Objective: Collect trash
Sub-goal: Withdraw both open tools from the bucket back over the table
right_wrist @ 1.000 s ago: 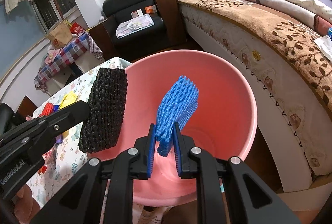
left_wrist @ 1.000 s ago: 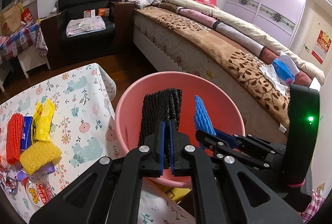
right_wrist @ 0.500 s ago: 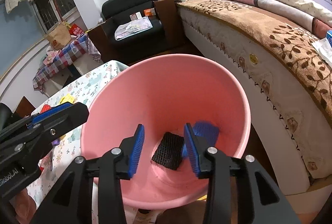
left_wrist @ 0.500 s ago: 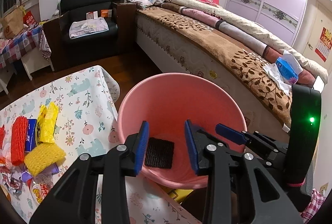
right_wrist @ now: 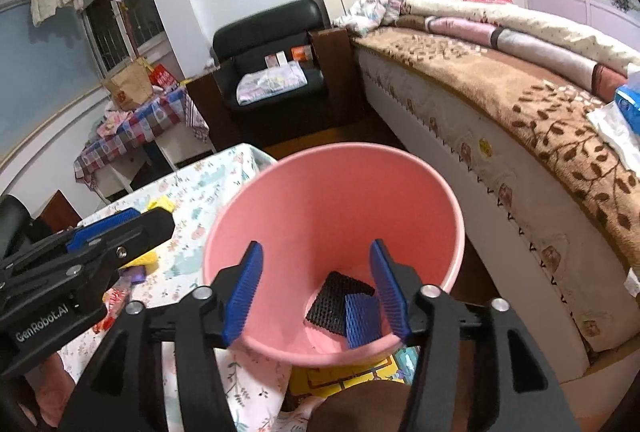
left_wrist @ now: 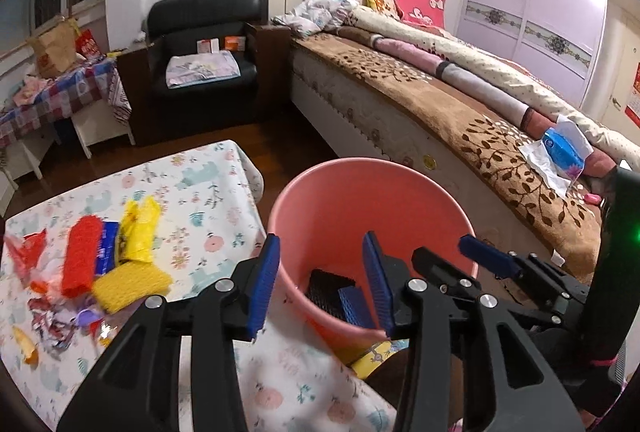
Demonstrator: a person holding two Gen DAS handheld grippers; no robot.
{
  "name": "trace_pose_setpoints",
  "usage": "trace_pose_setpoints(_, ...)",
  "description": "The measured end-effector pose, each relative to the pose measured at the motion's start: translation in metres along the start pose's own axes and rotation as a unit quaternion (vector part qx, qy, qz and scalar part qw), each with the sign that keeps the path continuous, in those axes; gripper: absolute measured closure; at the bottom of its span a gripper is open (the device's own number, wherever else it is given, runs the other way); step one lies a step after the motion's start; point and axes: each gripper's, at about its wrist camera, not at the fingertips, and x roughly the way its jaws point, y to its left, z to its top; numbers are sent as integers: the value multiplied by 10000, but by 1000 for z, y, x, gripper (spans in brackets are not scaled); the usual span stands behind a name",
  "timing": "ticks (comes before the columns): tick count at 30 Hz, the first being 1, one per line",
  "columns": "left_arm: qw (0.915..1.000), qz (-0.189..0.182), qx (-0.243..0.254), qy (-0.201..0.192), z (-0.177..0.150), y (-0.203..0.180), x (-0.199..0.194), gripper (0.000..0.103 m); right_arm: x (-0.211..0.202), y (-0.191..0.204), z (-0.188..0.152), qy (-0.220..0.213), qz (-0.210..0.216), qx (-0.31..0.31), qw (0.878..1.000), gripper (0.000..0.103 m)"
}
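From my remote seat, the pink bin's (right_wrist: pixel 448 216) mouth gapes wide beneath both grippers; its near rim is the only barrier. Left, trash (left_wrist: pixel 120 256) crowds the table (left_wrist: pixel 200 192). Right, the bed (right_wrist: pixel 540 152) hems the bin in.

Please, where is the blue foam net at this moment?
The blue foam net lies at the bottom of the pink bin, partly on top of the black foam net; in the right wrist view it shows low, near that gripper's right finger.
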Motion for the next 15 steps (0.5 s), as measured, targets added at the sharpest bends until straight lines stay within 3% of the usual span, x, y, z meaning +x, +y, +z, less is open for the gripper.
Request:
trace_pose_setpoints(8,9996,148,-43,-216,-9,5,-38,60,-36,17,-6,-285,87,-62,9995,38)
trace_pose_setpoints(15,9975,520,-117,-462,-20,15,-76,60,-55,43,-10,-493,221,-203,9983,35)
